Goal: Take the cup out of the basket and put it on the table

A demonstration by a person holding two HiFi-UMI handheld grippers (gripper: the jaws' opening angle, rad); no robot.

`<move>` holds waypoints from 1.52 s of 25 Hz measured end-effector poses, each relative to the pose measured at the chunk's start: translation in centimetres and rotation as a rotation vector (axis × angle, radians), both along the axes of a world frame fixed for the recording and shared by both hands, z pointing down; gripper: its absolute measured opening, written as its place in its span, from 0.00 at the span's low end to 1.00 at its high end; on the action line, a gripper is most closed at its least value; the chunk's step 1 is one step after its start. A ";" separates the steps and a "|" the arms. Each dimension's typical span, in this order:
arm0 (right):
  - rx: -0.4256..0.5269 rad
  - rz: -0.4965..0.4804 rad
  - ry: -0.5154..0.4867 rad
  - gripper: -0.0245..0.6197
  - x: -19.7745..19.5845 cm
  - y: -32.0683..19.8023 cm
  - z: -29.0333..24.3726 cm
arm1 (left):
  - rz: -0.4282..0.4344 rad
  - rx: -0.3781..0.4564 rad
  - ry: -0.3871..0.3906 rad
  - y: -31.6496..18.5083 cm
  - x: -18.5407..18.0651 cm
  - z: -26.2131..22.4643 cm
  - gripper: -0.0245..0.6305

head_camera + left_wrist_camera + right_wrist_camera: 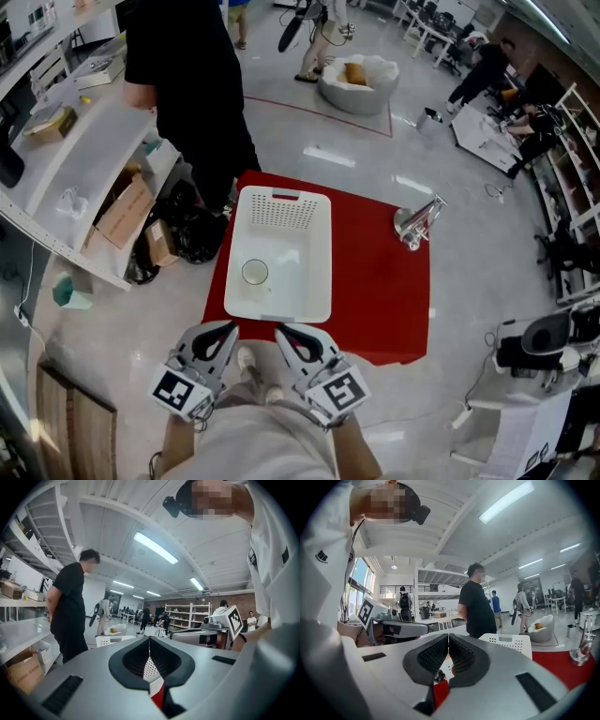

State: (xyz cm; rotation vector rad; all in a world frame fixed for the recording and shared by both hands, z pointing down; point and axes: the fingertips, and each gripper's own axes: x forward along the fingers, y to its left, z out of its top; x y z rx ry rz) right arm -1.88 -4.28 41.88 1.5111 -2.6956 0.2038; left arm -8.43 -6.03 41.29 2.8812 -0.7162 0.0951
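Red cloth covers the bench point(380, 281), and on its left half sits a white plastic basket point(324, 267) with a perforated far wall. The cup point(254, 272) stands upright inside the basket, in the near left part of its floor, close to the left wall and with its open mouth up. On the bare red surface to the right, well apart from the basket, stands a shiny metal piece point(418, 223).

Both tongs hang at the near edge of the bench, close to the person's body and short of the basket. The left tongs point(229, 326) point toward the basket's near left corner; seen from the left gripper view their jaws meet along a thin line with nothing between them. The right tongs point(282, 329) sit just beside them, aimed at the basket's near rim; in the right gripper view these jaws are likewise pressed together and empty. Neither pair touches the basket or the cup.

A person in black point(187, 89) stands at the far left corner of the bench, next to a white shelf point(70, 164) with cardboard boxes point(125, 212) under it. Further back on the grey floor lies a round white cushion point(359, 82).
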 end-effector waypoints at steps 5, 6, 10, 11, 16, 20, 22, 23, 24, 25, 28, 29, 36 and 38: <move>0.006 0.020 0.020 0.05 -0.3 -2.3 0.1 | 0.037 -0.008 0.007 -2.3 0.2 0.3 0.05; 0.006 0.025 0.025 0.05 -0.2 -2.7 0.1 | 0.042 -0.009 0.012 -2.7 0.3 0.2 0.05; 0.004 0.029 0.050 0.05 0.1 -4.1 0.1 | 0.054 -0.017 0.021 -4.1 0.8 0.2 0.05; 0.005 0.026 0.061 0.05 0.2 -4.5 0.1 | 0.059 -0.015 0.016 -4.4 0.9 0.3 0.05; -0.003 -0.016 0.123 0.05 1.1 -6.6 0.5 | 0.033 -0.011 0.024 -6.3 1.5 0.2 0.05; -0.027 -0.065 0.137 0.05 1.7 -8.1 1.3 | -0.018 -0.014 0.032 -7.7 2.0 0.3 0.05; -0.038 -0.092 0.148 0.05 1.8 -8.9 1.7 | -0.040 -0.019 0.021 -8.3 2.1 0.7 0.05; -0.043 -0.103 0.152 0.05 1.9 -9.3 1.9 | -0.051 -0.023 0.015 -8.7 2.2 0.8 0.05; -0.049 -0.113 0.153 0.05 2.1 -9.7 2.1 | -0.062 -0.028 0.012 -9.0 2.3 0.9 0.05; -0.055 -0.125 0.154 0.05 2.3 -10.0 2.3 | -0.073 -0.033 0.010 -9.3 2.3 1.0 0.05; -0.084 -0.164 0.162 0.05 2.7 -11.1 3.0 | -0.098 -0.042 0.000 -10.0 2.4 1.4 0.05; -0.092 -0.177 0.172 0.05 2.8 -11.4 3.3 | -0.105 -0.044 -0.001 -10.3 2.5 1.5 0.05; -0.127 -0.263 0.231 0.05 2.5 -13.7 5.2 | -0.145 -0.061 -0.006 -11.2 2.4 2.3 0.05; -0.141 -0.288 0.245 0.05 2.3 -14.2 6.0 | -0.151 -0.063 -0.010 -11.3 2.4 2.6 0.05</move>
